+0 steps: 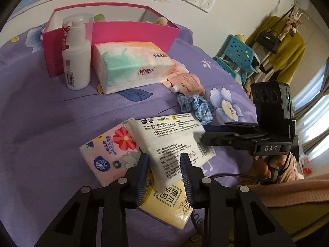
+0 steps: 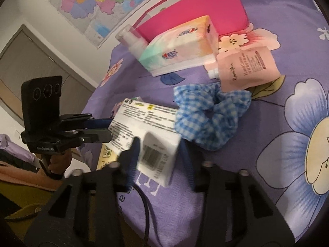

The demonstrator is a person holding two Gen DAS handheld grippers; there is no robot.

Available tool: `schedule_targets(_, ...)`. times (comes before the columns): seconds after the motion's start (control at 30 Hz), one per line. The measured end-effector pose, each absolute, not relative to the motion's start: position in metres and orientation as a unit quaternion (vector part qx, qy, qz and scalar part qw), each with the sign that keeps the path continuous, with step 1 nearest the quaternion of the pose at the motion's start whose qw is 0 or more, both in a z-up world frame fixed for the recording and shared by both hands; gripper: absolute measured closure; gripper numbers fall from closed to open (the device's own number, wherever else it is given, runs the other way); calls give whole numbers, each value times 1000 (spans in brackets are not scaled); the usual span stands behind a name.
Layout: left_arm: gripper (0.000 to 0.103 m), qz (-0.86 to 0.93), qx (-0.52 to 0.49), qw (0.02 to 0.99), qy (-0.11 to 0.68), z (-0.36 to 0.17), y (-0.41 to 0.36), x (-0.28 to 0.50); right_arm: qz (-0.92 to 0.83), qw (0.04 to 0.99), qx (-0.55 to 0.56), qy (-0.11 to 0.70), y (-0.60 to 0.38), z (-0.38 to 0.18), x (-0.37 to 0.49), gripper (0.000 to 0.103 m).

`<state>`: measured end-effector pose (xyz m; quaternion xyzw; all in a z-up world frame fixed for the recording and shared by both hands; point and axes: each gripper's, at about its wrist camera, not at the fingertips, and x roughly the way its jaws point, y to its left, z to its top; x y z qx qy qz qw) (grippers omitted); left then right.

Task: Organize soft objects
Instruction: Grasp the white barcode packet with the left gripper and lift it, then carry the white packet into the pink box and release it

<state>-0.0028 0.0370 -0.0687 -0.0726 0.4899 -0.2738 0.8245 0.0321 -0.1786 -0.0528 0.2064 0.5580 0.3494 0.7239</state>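
Note:
A white wipes pack [image 1: 172, 142] lies tilted on top of a pink floral tissue pack [image 1: 109, 150] and a yellow tissue pack [image 1: 170, 203] on the purple floral bedsheet [image 1: 41, 123]. My left gripper [image 1: 164, 164] is open with its fingers either side of the white pack's near end. My right gripper [image 2: 159, 148] is open around the other end of the same pack [image 2: 148, 127]; it also shows at the right in the left wrist view [image 1: 200, 133]. A blue gingham scrunchie [image 2: 211, 115] and a pink hand cream pouch [image 2: 244, 68] lie beyond.
A large pastel tissue pack [image 1: 131, 63], a white pump bottle [image 1: 76, 55] and an open magenta box [image 1: 115, 30] stand at the back of the bed. A wall with a map and sockets is behind. A teal rack and clothes rail stand at right.

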Motion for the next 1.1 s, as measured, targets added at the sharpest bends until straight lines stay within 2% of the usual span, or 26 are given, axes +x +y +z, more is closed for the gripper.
schedule_targets(0.1, 72, -269, -76, 826, 490, -68, 39, -3, 349, 731, 202, 550, -178, -46, 32, 71)
schedule_targets(0.63, 72, -268, -70, 867, 415, -15, 47, 4, 364, 774, 173, 489, -173, 9, 56, 71)
schedule_targets(1.1, 72, -241, -45, 902, 355, 41, 38, 79, 336, 828, 143, 425, -178, 49, 139, 71)
